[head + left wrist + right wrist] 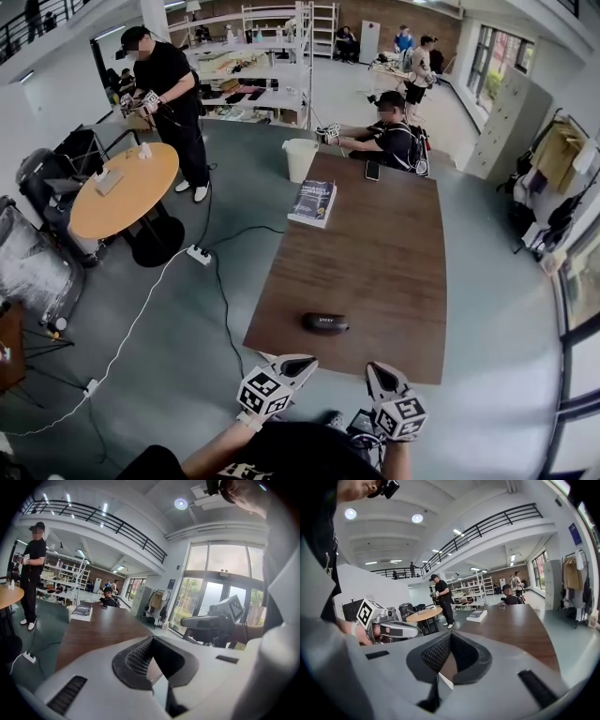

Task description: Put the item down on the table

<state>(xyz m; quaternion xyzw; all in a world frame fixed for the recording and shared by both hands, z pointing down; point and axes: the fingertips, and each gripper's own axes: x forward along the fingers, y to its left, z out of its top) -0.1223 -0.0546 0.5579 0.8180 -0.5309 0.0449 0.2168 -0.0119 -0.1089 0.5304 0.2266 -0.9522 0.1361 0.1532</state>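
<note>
One black case [324, 323], oblong with rounded ends, lies flat on the brown table [375, 253], close to the near edge and a little left of the middle. Nothing touches it, and the wood around it is bare.

Both tools hang just short of that near edge, apart from the case and pointing toward it. The left tool [307, 360] has its jaws pressed together with nothing between them. The right tool [374, 368] also has its jaws closed and holds nothing. Each gripper view looks out over the closed jaws and along the tabletop, with the other tool off to the side.

Farther along the table, near its left edge, sits a dark book [313, 202]. A phone [372, 170] lies at the far end. Just beyond that end a person in black [389, 136] sits, and a white bin [300, 159] stands on the floor by the far left corner.

To the left is a round table [122, 192] with a standing person [169, 84] beside it. A white power strip [199, 254] lies on the floor between the two tables.
</note>
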